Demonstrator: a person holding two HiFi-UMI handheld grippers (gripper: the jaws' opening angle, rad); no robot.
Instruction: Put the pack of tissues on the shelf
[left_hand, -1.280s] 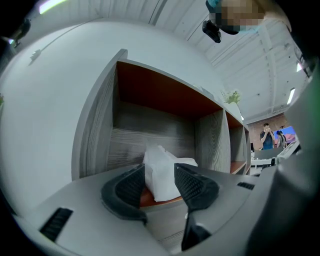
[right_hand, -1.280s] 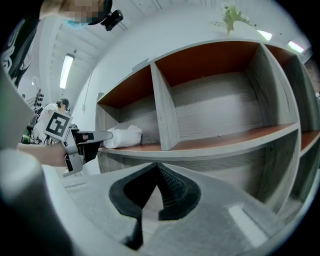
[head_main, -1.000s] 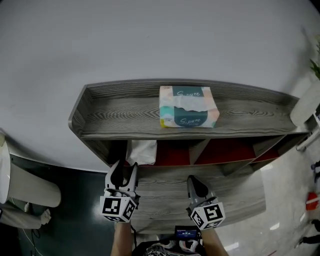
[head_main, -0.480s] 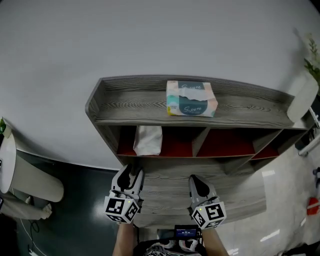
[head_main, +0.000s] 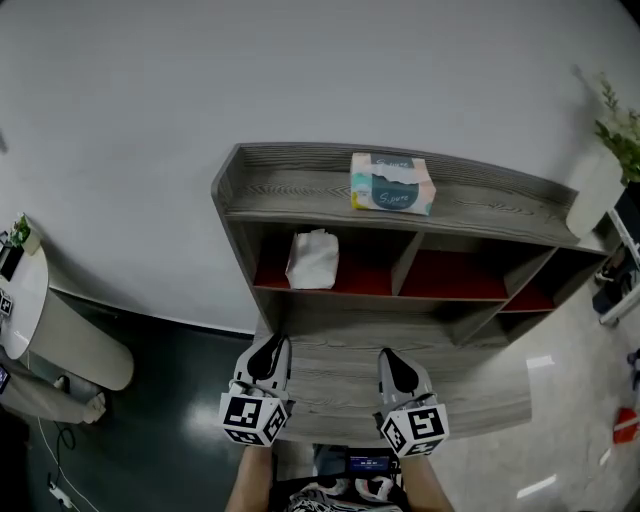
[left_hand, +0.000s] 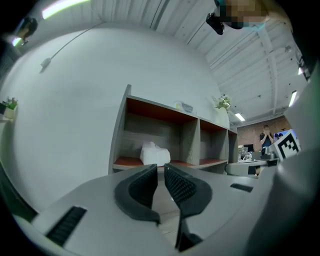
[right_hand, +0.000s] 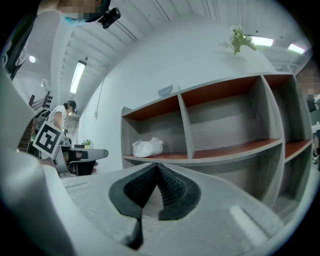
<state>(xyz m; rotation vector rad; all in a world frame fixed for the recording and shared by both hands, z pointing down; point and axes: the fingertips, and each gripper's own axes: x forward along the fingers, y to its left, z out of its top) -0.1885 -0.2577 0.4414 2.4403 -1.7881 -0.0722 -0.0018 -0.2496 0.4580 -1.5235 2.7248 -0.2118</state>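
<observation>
Shelf (head_main: 300, 190) sits upper centre. Tissues (head_main: 392, 184) lie on its top board, well apart from both grippers at frame bottom. Left gripper (head_main: 268, 352) jaws closing on nothing; right gripper (head_main: 390, 362) pressed together, empty. Shelf looks farther off than a second ago. Only gripper views show a person (left_hand: 265, 137).

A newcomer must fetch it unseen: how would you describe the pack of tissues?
Find the grey wooden shelf unit against the white wall. On its top board lies the pack of tissues: printed pastel and teal, unlike the plain white bundle in the compartment below.
</observation>
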